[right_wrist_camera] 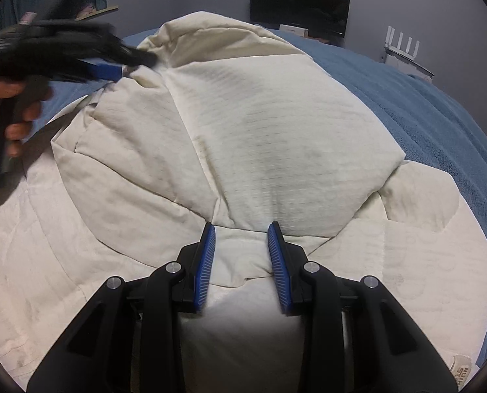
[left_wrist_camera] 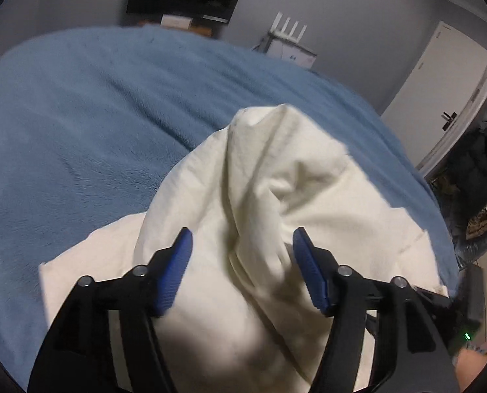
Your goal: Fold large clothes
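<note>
Cream garment (right_wrist_camera: 243,137) heaped on the blue blanket (left_wrist_camera: 80,114), both grippers parked over it.

Going big to small: the blanket covers the whole bed, grey walls behind it, a white door (left_wrist_camera: 440,98) off to the side, a dark monitor (right_wrist_camera: 300,3) and a white router (right_wrist_camera: 404,46) with 4 antennas past the far edge. The garment lies bunched in the middle with a folded panel on top. Left gripper (left_wrist_camera: 242,255) has its blue pads spread above a raised fold, not pinching. Right gripper (right_wrist_camera: 242,249) sits part open over the near edge, and I can't tell whether its pads actually press the cloth.
</note>
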